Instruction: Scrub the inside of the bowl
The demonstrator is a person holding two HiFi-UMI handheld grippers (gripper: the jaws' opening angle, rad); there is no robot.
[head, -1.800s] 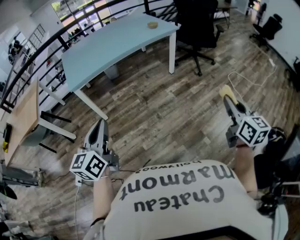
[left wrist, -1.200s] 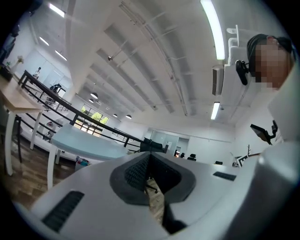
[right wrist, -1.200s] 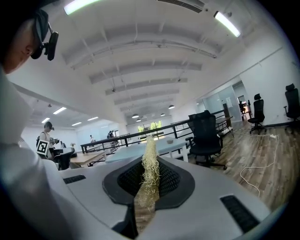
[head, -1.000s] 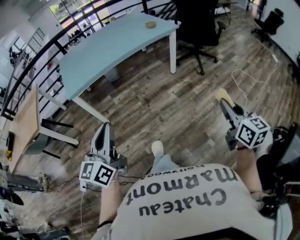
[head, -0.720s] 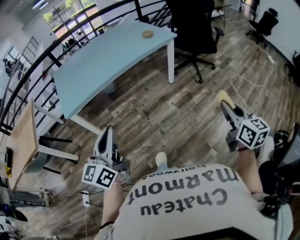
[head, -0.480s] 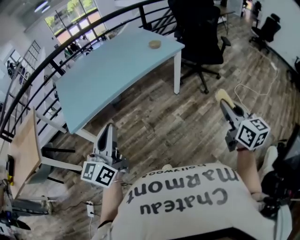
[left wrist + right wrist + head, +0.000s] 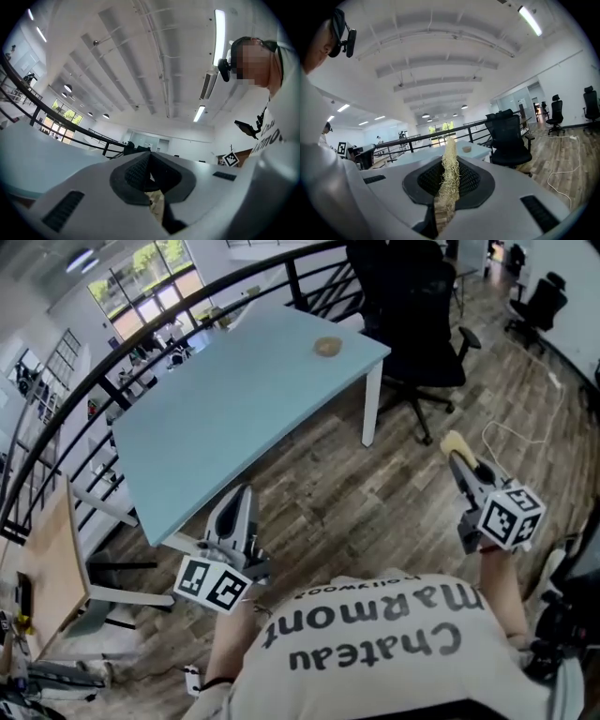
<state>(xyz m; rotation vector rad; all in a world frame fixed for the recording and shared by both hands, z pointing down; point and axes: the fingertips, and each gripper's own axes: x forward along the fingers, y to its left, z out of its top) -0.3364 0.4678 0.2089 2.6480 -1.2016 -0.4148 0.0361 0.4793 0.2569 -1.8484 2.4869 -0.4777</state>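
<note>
The bowl sits near the far end of the pale blue table, well apart from both tools: about 1 o'clock from the left gripper and 10 o'clock from the right gripper, neither clearly nearer. The left jaws are pressed together on nothing, and the right pinch a straw-coloured scrubber. Both grippers are held near level at the waist, pointing toward the table

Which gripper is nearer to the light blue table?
Left. The left gripper hovers close by the near edge of the table. The right gripper, jaws clamped on a fibrous scrubber, is off beyond the table's corner.
</note>
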